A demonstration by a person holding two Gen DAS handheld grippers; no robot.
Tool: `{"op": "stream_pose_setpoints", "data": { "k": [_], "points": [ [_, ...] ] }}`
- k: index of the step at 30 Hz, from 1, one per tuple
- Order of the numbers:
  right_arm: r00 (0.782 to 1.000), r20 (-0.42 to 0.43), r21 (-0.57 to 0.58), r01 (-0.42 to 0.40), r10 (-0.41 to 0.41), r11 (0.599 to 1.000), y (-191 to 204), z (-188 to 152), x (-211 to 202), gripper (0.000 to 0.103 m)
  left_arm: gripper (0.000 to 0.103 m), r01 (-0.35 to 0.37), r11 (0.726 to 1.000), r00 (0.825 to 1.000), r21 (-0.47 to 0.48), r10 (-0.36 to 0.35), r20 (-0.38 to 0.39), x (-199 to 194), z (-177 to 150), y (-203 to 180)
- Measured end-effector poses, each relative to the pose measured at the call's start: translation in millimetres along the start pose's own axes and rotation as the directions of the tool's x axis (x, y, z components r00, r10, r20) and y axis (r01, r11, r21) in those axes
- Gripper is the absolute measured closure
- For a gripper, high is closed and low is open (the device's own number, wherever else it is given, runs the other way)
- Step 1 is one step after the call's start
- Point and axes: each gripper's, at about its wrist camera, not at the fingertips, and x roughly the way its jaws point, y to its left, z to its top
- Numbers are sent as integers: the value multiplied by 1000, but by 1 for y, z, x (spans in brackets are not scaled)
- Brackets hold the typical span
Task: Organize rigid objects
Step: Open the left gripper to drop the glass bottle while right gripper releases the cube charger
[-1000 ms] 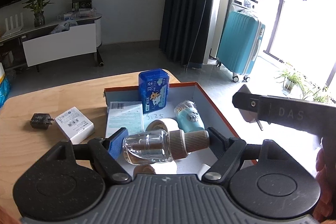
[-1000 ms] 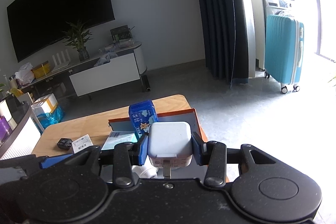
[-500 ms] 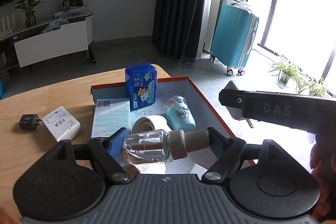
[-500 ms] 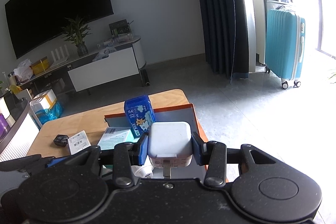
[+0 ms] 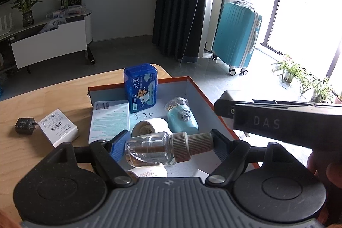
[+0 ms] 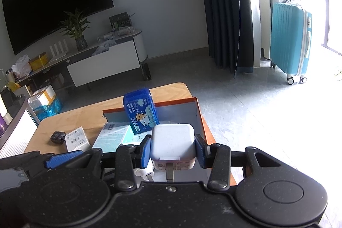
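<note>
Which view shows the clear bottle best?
The left wrist view. There the clear bottle lies sideways, whole, clamped between the left gripper's pads above the box. The right wrist view shows nothing of it; the white charger in the right gripper fills the foreground.

right gripper (image 6: 173,152) clamps white charger (image 6: 172,143) above orange box (image 6: 197,112).

"DAS" is printed on the right claw (image 5: 222,108); "3:25" is handwritten on the box floor (image 5: 149,121).

Speckled black tongs (image 5: 168,143) with blue pads (image 6: 145,152), silver pivot screws, apparently "DAS" lettering.
</note>
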Motion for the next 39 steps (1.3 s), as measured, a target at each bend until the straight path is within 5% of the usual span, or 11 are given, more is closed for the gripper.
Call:
{"op": "stream_pose_setpoints", "data": {
  "k": [7,21,39],
  "points": [
    [1000,-11,-4,8,-8,1000,-2,0,11,51,21,0,1000,1000,-2,0,-6,4,1,1],
    [992,100,38,76,-80,996,-22,3,-17,45,20,24,1000,999,13,-23,-31,19,3,-9],
    [990,130,-8,47,-46,999,11,0,-33,24,7,-135,988,991,-78,135,-10,-18,7,32]
  ]
}}
